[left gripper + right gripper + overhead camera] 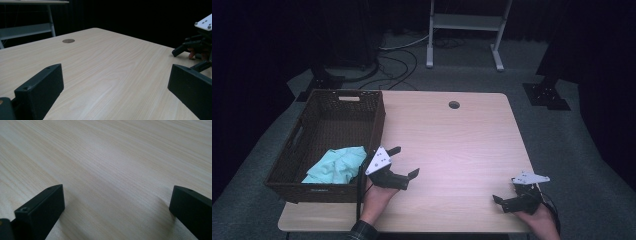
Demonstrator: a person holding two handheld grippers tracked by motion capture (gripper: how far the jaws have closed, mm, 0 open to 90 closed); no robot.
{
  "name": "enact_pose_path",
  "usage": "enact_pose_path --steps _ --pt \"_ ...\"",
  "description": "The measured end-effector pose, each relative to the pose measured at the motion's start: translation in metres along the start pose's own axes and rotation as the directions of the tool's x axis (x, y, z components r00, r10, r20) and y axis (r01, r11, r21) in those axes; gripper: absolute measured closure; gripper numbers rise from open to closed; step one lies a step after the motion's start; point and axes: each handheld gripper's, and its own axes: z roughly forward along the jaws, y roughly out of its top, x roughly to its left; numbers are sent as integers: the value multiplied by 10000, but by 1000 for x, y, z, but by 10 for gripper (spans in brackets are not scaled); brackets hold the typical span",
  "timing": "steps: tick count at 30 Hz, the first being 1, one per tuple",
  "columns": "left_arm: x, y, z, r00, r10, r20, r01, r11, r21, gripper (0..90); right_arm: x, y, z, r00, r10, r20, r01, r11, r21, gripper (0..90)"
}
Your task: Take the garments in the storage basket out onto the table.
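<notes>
Wooden table point(452, 135) — teal cloth point(337, 165) in basket point(307, 190), beside released left tongs point(404, 162).

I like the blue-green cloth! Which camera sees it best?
The high view: the cloth lies crumpled in the brown basket, beside the open left claw. The two gripper views look across the wooden table instead.
</notes>
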Motion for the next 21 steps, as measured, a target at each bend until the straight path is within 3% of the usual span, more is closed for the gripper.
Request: enact_pose_path --steps 21 --pt "1 11 0 9999 90 64 -89 9999 -123 0 0 0 0 10000 -2 0 2 10000 1 0"
